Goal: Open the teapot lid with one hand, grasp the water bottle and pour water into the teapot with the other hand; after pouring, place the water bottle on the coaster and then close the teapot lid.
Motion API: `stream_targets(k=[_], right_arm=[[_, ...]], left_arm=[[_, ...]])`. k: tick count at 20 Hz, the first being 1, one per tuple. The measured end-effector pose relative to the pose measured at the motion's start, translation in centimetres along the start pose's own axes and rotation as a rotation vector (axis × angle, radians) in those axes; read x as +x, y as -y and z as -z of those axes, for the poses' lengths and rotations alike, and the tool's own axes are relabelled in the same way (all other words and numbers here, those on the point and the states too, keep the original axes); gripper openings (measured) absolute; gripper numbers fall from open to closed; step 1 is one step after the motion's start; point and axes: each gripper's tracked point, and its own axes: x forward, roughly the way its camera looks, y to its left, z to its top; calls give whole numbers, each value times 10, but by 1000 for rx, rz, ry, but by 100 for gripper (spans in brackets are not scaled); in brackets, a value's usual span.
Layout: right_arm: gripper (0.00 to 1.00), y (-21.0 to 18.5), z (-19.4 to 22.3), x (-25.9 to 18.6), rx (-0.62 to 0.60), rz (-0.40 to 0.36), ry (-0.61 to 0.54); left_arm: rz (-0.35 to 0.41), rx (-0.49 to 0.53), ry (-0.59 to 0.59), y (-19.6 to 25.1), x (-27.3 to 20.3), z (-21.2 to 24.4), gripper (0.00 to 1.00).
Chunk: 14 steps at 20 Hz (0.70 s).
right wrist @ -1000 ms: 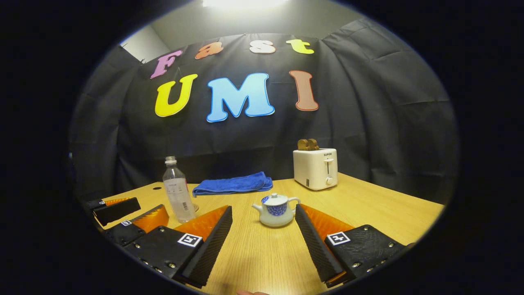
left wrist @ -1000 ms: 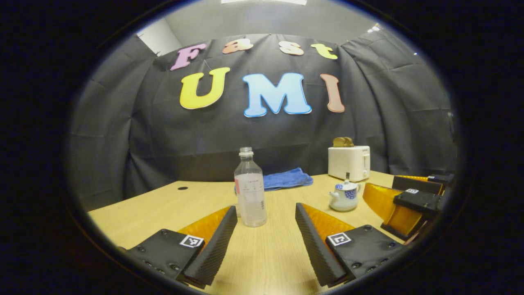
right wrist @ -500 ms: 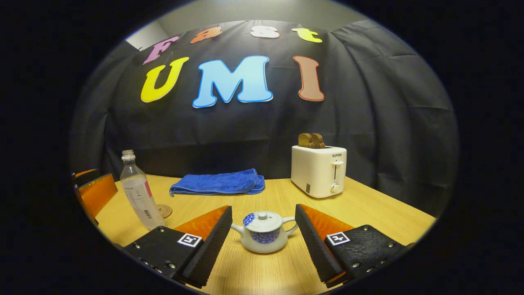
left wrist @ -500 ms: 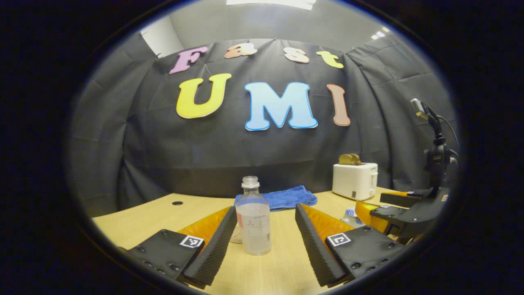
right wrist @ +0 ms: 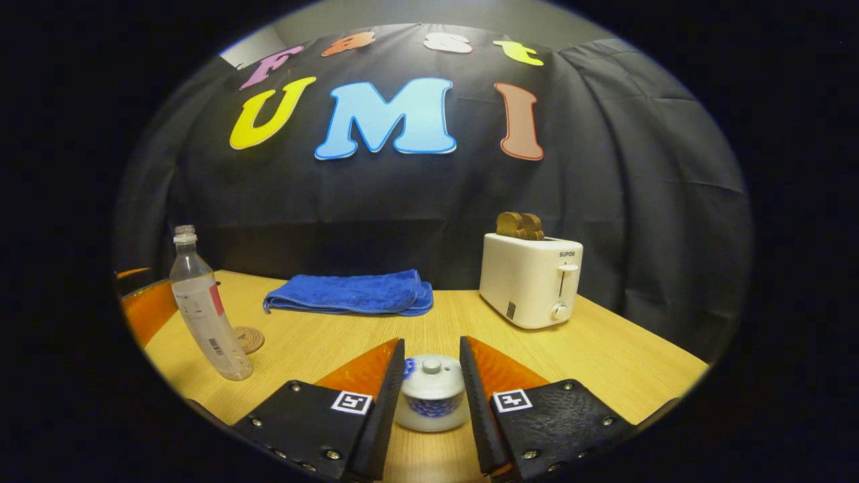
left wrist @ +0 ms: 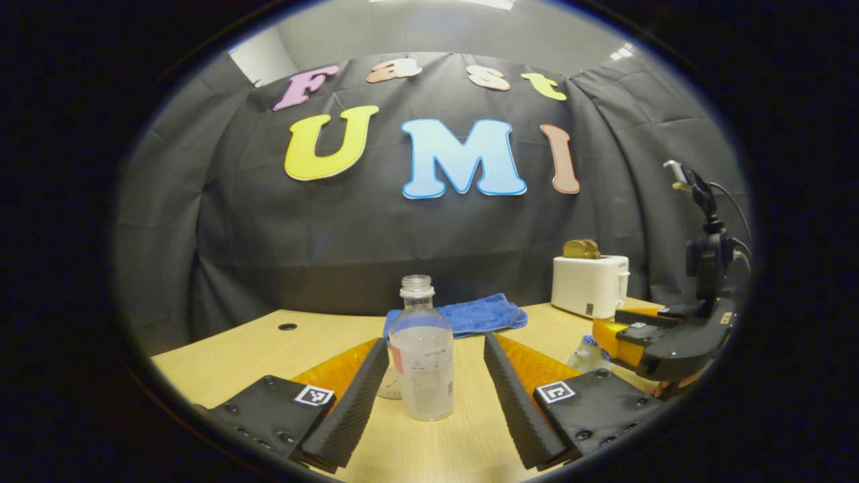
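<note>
While the left gripper (left wrist: 436, 396) holds its jaws spread wide, the water bottle (left wrist: 423, 355) stands upright on the tabletop (left wrist: 221, 349) between them, touched by neither finger. Left gripper view, further items: coaster (left wrist: 389, 386), partly hidden just behind the bottle; blue towel (left wrist: 470, 314) folded at the back; white toaster (left wrist: 590, 285) with toast in its slots, back right; right gripper (left wrist: 661, 335) at the right edge, with the teapot (left wrist: 589, 354) partly hidden beside it.

Right gripper view: right gripper (right wrist: 431, 402) with jaws narrowed around the teapot (right wrist: 431, 392), fingers just beside its body; whether they press on it cannot be told. Lid (right wrist: 431, 376) sits on the pot. Bottle (right wrist: 205, 305) upright at left, coaster (right wrist: 248, 339) just beside it. Towel (right wrist: 352, 294) and toaster (right wrist: 533, 278) stand behind.
</note>
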Motion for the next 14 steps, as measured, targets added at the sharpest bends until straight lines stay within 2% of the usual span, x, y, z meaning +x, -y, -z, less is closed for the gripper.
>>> stream_targets(k=[1, 2, 3, 7, 8, 11, 14], right_arm=[[51, 4, 3, -1, -10, 21, -14], [10, 5, -5, -9, -7, 27, -8], [15, 3, 2, 2, -16, 25, -16], [15, 5, 1, -3, -29, 24, -6], [3, 4, 2, 2, -35, 26, -9], [3, 4, 0, 2, -37, 19, 3], [3, 4, -23, -10, -34, 11, 78]], left_arm=[[0, 4, 1, 0, 0, -1, 99], [-2, 7, 1, -1, 1, 0, 99], [-2, 5, -1, -1, 3, 0, 99], [1, -15, -15, -1, 4, 7, 99], [1, -18, -18, -1, 6, 8, 99], [0, -31, -15, -2, 8, 10, 99], [2, -25, -9, 1, 15, 12, 99]])
